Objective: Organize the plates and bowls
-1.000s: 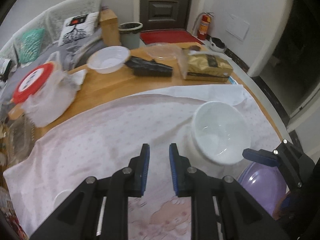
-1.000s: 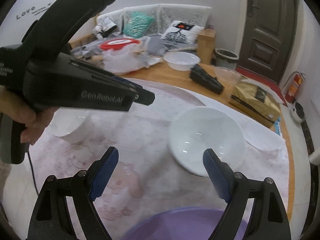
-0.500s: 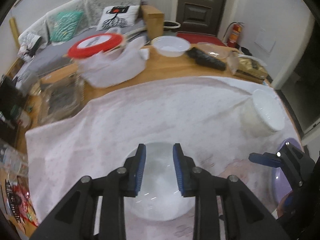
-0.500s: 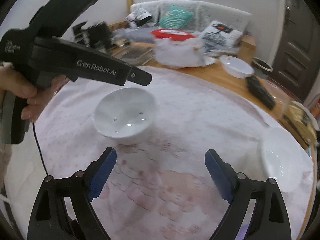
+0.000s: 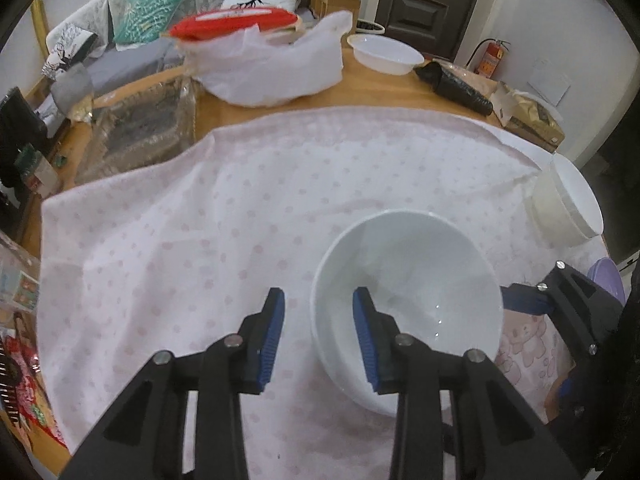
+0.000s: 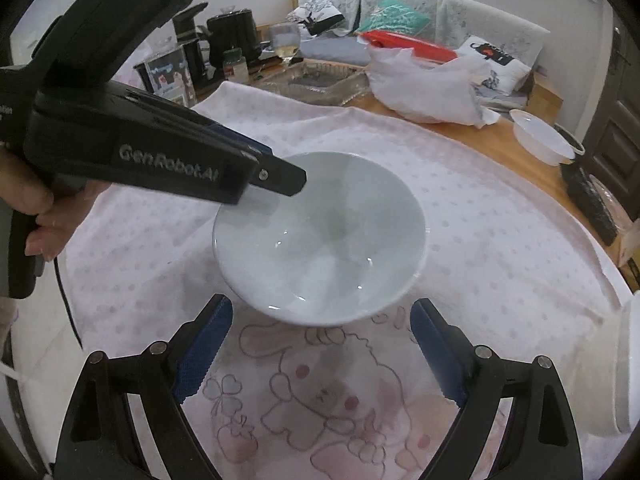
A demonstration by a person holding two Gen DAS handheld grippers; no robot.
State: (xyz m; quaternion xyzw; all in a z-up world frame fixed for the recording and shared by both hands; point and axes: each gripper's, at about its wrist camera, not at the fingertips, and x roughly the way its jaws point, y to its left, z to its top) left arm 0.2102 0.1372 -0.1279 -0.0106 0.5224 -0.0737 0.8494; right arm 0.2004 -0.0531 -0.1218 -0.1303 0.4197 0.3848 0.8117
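Note:
A white bowl (image 5: 408, 280) (image 6: 320, 240) stands upright on the pink dotted cloth (image 5: 180, 220). My left gripper (image 5: 318, 296) straddles the bowl's left rim, one finger outside and one inside. Its jaws are opening and the pads stand clear of the rim. In the right wrist view the left gripper (image 6: 288, 178) reaches in from the left, held by a hand. My right gripper (image 6: 320, 308) is wide open just short of the bowl's near side, with nothing between its fingers. A second white bowl (image 5: 568, 204) (image 6: 624, 368) sits at the cloth's right edge.
A third white bowl (image 5: 384, 54) (image 6: 540, 138) stands on the bare wood at the back. Around it are a white plastic bag (image 5: 272, 68) under a red-lidded tub, a black packet (image 5: 456, 86) and a gold packet (image 5: 532, 120). A clear tray (image 5: 136, 136) lies left. A purple basin (image 5: 604, 280) shows far right.
Both grippers swung left across the cloth and came lower. The left jaws widened and now straddle the near bowl's rim. The right gripper came up close to the same bowl.

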